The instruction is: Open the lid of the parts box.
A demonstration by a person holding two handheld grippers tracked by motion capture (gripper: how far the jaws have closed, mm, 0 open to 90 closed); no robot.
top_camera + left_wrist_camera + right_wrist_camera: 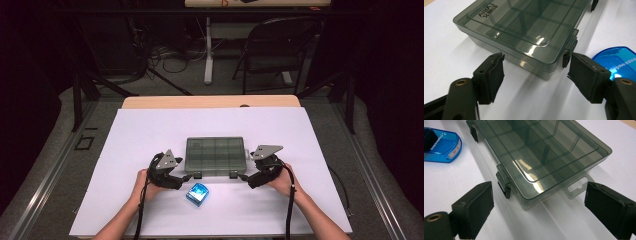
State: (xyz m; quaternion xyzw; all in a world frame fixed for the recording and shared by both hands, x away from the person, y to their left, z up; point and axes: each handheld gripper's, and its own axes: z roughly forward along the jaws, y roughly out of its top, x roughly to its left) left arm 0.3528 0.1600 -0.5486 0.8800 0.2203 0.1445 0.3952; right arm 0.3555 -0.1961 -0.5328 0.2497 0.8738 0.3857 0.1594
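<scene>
Nearest the person, two forearms are seen entering from the bottom edge of the high view, each hand wrapped around a claw. The left claw (176, 183) is held at the near left corner of a smoky, translucent compartment box (215, 155), and its jaws are spread apart with nothing between them. In the left gripper view that corner of the box is framed between the two black pads (491, 77), though no contact is made. Just in front of the box, between the two hands, a small blue case (197, 193) is laid flat on the white surface (150, 135); it is seen beside the left claw's far jaw.

The right claw (245, 178) is held at the near right corner of the box, jaws likewise wide apart and empty. In the right gripper view, a black latch (504, 183) on the front wall and a clear hang tab (577, 186) at the box's end are seen between the jaws. The lid is closed, and dividers are visible through it.

Beyond the surface, a folding chair (277, 42) and a table leg (208, 50) are seen on the floor.
</scene>
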